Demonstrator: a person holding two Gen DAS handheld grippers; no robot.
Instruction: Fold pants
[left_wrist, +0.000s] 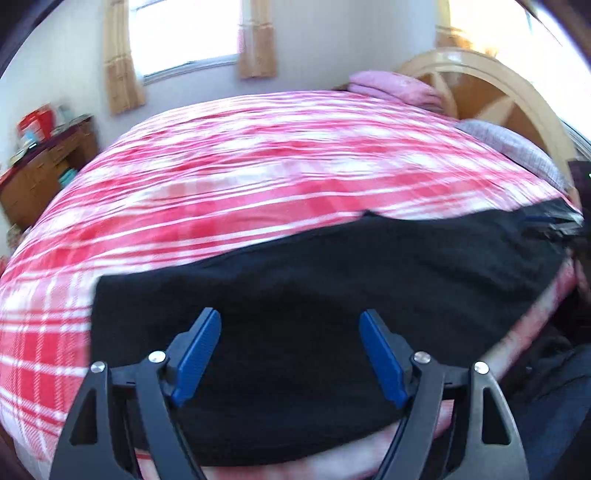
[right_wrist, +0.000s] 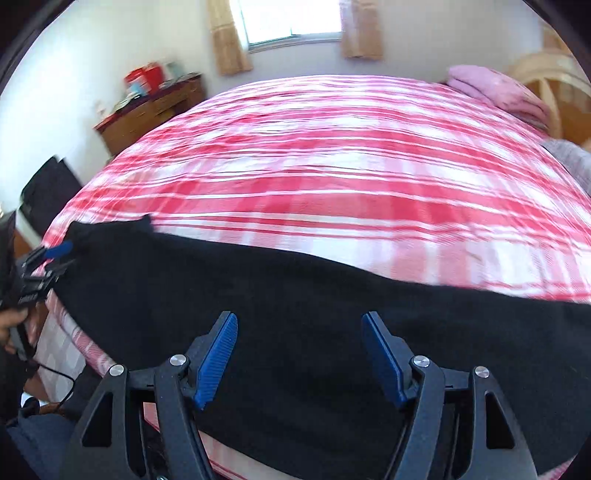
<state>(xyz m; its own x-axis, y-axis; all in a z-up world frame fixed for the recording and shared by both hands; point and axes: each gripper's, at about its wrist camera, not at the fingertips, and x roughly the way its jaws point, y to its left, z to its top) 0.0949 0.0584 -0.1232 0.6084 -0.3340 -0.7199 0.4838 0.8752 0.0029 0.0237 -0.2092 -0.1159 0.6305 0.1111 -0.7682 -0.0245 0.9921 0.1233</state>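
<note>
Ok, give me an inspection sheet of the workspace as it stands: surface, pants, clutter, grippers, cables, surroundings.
Surface: bed with red-and-white plaid cover, lightly rippled.
Job's things: black pants laid flat along the near edge of the bed; no fold can be made out.
Clutter: pink bedding and grey pillow at the headboard end, apart from the pants.
Grippers: left hand-held gripper open above the pants, holding nothing; right hand-held gripper open above the pants, holding nothing.
Cables: black cable hanging off the bedside at lower left of the right wrist view.
Surroundings: window with curtains, wooden dresser with boxes on top, wooden headboard.
</note>
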